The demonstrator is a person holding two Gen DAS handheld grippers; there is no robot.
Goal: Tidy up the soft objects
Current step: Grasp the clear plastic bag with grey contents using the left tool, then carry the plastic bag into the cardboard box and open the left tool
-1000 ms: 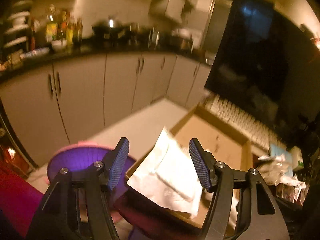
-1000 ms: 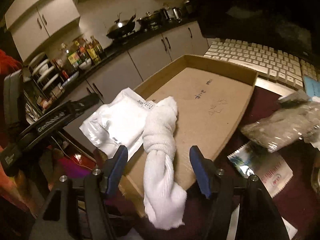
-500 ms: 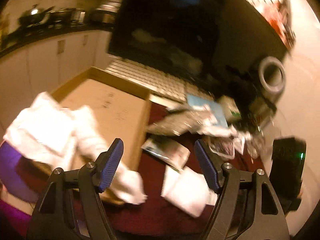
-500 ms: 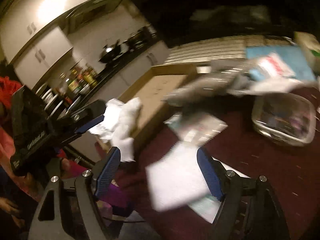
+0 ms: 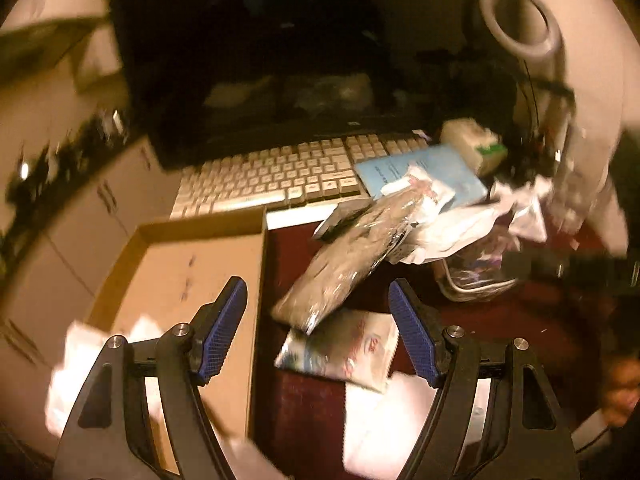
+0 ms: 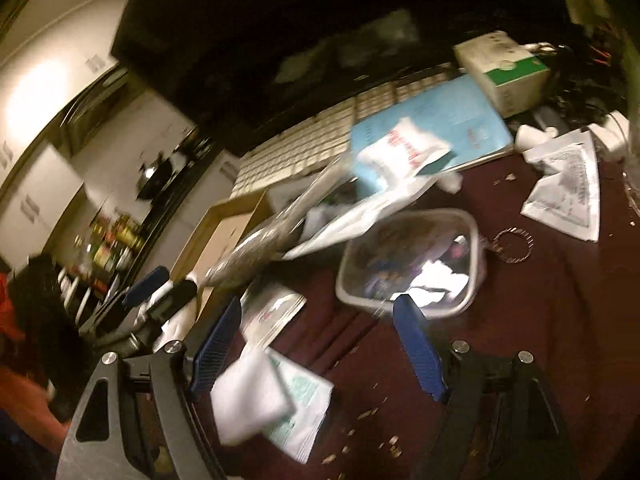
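Looking along the left gripper [image 5: 318, 320], its blue-padded jaws stand wide apart with nothing between them, above a dark red table [image 5: 520, 320]. A shallow cardboard tray [image 5: 192, 272] lies under the left finger, and blurred white cloth [image 5: 76, 364] shows at the tray's near left corner, partly hidden by the gripper frame. Just right of the tray a shiny grey plastic bag [image 5: 344, 264] lies slanted, its near end resting on a flat printed packet [image 5: 340, 350]. A white folded cloth [image 5: 384, 428] sits near the right finger, at the near edge. Farther off are a pale keyboard [image 5: 276, 178], a dark monitor [image 5: 280, 60] behind it, and a light blue booklet [image 5: 424, 172] on the keyboard's right end. A clear plastic tub [image 5: 476, 276] sits right of the grey bag.

From the right gripper [image 6: 316, 350], the jaws are likewise spread wide and hold nothing. A white folded cloth [image 6: 250, 394] lies just beside the left finger, on top of a printed paper sheet [image 6: 304, 412]. Beyond the right finger the clear tub [image 6: 412, 260] holds crumpled items too blurred to name. The grey bag [image 6: 256, 252] leans between the tub and the cardboard tray [image 6: 224, 236]. The blue booklet [image 6: 448, 120] lies far right on the keyboard [image 6: 304, 152], with a green and white box [image 6: 508, 72] behind it. The left gripper [image 6: 156, 292] appears at the near left, over the tray's near end, blurred.
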